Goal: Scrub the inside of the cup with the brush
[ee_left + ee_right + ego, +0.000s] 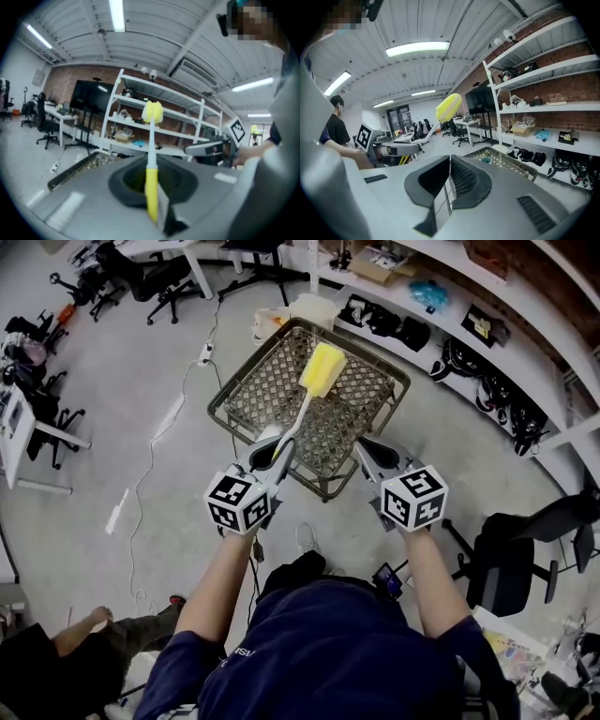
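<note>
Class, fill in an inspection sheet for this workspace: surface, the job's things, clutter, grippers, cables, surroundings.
Surface: wire mesh table, below and ahead of both grippers.
Job's things: brush with a yellow sponge head, clamped by its handle in the left gripper. A small teal round item on the mesh may be the cup, but it is too small to tell.
Clutter: nothing seen on the mesh beyond that item.
Grippers: left shut on the brush; right gripper shut, with nothing between its jaws.
Cables: white cable trailing across the floor.
Surroundings: shelves with boxes and black gear, an office chair, a second person at lower left.
</note>
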Demonstrator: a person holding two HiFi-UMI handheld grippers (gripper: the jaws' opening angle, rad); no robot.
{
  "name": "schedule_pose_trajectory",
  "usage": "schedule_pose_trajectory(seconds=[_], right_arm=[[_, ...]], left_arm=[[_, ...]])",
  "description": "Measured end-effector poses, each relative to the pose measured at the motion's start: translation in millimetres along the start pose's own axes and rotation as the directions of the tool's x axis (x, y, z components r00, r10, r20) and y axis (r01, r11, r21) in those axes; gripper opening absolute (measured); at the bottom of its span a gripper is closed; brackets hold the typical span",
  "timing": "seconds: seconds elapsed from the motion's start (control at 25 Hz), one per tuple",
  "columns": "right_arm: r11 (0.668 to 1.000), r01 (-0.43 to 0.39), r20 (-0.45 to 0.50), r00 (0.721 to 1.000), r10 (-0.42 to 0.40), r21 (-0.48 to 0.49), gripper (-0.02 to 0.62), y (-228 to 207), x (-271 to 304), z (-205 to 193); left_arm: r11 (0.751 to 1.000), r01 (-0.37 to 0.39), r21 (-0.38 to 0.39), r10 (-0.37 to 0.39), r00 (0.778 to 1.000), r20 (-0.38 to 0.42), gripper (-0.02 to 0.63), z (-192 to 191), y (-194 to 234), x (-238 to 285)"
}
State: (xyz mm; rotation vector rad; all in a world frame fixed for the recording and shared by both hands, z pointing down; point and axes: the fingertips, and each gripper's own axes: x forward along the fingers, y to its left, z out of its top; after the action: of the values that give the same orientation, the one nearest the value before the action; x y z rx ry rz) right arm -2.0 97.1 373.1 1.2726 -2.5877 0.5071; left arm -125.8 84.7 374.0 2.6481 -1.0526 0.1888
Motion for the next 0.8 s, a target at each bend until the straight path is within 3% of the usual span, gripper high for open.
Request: schedule_pose_trajectory(seconds=[0.32, 0.8], right_arm=[[0.999, 0.033, -0.001, 0.999, -0.033, 0.01, 0.008, -15.9, 50.6, 18.4], [0.999, 0.046, -0.031, 0.999, -0.045, 0.024, 0.008, -59.3, 105.2, 22.0]], left_arm=[[0.999, 0.044, 0.004, -0.044, 0.999, -0.016, 0.031, 11.2, 47.4, 27.0], [0.999, 0.028, -0.032, -0.03, 0.997, -0.073, 0.031, 0.6, 96.3, 64.4]])
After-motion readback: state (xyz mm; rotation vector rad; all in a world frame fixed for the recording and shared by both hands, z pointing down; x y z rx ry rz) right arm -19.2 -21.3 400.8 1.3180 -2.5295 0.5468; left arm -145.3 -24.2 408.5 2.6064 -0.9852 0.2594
